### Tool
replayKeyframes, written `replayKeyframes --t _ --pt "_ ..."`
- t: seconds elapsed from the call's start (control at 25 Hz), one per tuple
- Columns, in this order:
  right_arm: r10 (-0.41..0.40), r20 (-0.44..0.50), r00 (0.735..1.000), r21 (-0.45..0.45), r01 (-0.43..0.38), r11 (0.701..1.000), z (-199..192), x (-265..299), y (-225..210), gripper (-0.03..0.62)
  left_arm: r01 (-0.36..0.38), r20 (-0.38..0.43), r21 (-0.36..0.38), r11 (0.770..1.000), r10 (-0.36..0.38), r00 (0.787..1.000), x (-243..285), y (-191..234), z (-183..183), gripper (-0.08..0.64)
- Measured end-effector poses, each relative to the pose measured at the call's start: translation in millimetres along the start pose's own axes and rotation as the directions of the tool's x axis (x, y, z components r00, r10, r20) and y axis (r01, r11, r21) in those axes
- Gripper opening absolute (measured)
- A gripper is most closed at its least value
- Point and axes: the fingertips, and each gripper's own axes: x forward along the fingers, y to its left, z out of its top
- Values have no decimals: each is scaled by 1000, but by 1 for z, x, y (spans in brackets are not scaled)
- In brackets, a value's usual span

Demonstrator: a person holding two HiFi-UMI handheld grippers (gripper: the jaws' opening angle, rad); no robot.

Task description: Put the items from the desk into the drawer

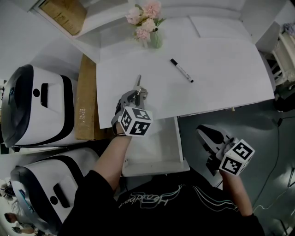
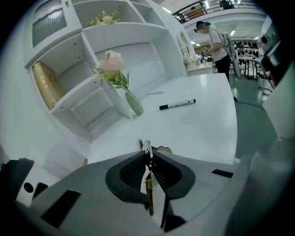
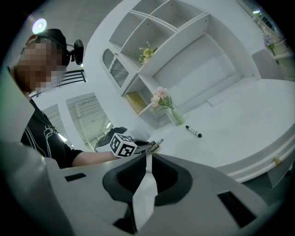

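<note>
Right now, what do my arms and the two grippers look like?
The left tongs and right tongs are grey with dark inner pads. Each carries a white cube with black square markers. You wear a black short-sleeved top with white line print.

Black-capped marker (image 1: 181,70) lies on the desk (image 1: 226,73), slim metal item (image 1: 138,83) nearer the open drawer (image 1: 156,166).

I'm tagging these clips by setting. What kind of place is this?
Probably a mock study corner inside a large hall or lab: a white desk with a flower vase and a marker, but bulky white machines stand beside it and a railed mezzanine shows behind.
</note>
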Motion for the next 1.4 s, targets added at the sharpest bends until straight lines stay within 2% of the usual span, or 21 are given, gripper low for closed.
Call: replayKeyframes --t 0.24,0.48,0.64,0.84,0.92,1.08,1.4 --pt "-1 3 1000 31 1 1000 -5 -3 8 63 13 -1 -44 999 -13 1000 -20 9 0 38" --pt "2 16 1000 19 -3 1000 -10 -6 32 63 101 62 -64 993 -97 993 -76 -1 -2 37" --pt "8 32 999 26 -9 1000 -18 -3 50 63 190 141 -60 980 -180 973 -121 -14 -7 37" --pt "10 29 1000 32 -11 999 -40 -3 74 63 280 196 -41 959 -266 944 -169 -37 -26 37" --pt "7 26 1000 35 -8 999 -48 -4 82 63 317 209 -25 948 -305 929 -184 -48 -35 37" --pt "-26 31 999 45 25 999 -62 -12 88 63 422 221 50 905 -422 879 -200 -78 -57 37" --pt "-91 2 996 87 90 992 -88 -31 78 63 477 141 212 853 -509 849 -163 -131 -108 37"
